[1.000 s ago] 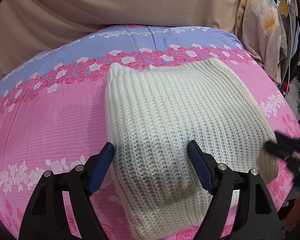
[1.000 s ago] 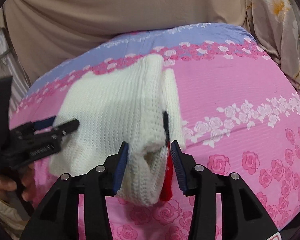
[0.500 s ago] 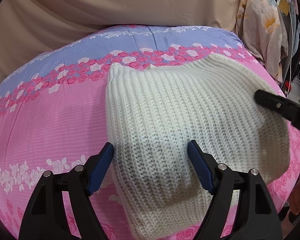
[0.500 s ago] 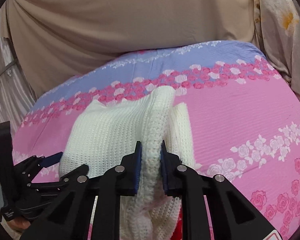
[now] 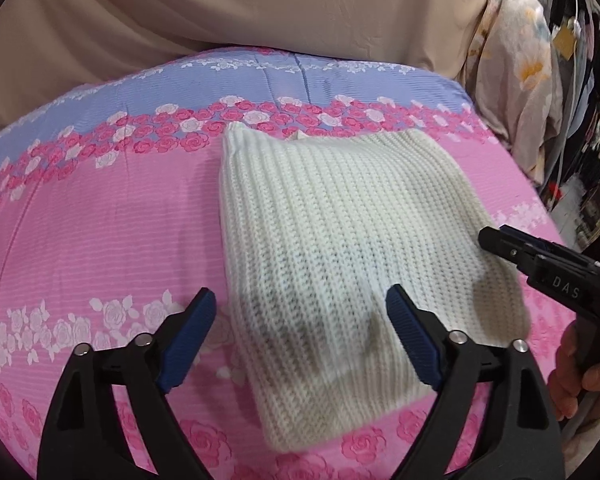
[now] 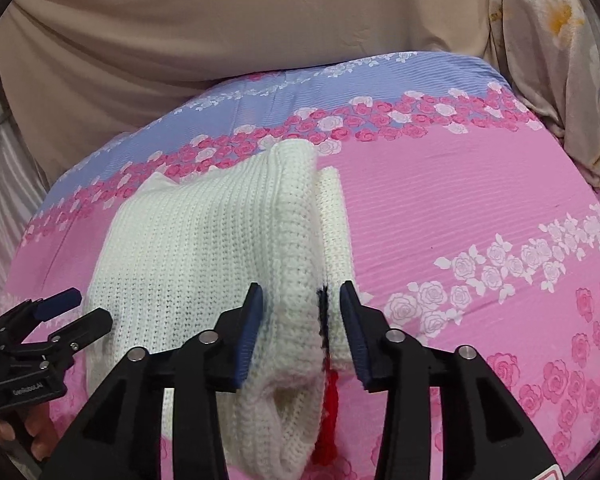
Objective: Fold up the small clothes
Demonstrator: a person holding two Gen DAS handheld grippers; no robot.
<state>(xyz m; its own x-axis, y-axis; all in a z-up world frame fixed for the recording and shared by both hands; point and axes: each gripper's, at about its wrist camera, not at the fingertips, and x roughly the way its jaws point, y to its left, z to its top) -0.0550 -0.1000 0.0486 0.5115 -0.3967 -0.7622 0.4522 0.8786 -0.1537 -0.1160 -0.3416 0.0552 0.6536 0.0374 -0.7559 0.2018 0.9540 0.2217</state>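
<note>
While the left gripper [image 5: 300, 312] hangs with its jaws spread wide over the near end of the sweater [image 5: 340, 248], nothing sits clamped between its blue pads [image 5: 188, 332]; the knit lies under and between them, and whether the pads touch it cannot be told. The cream sweater lies folded into a rough rectangle on the bedspread [image 5: 100, 240], its far edge at the band of pink roses and its near edge toward the front of the bed.

From the right wrist view, the right gripper [image 6: 300, 304] is open to a moderate gap, with the sweater's [image 6: 204, 256] thick folded edge lying between the jaws but not pinched. A narrow strip of the same knit [image 6: 334, 216] lies just beside that fold on the right. Dark stitching and a bit of red fabric [image 6: 330, 412] show in the crease near the right pad [image 6: 354, 336].

Each gripper shows in the other's view: the right one [image 5: 540, 264] at the sweater's right edge, the left one [image 6: 56, 320] at its left edge. A beige sheet [image 6: 180, 40] hangs behind the bed.
</note>
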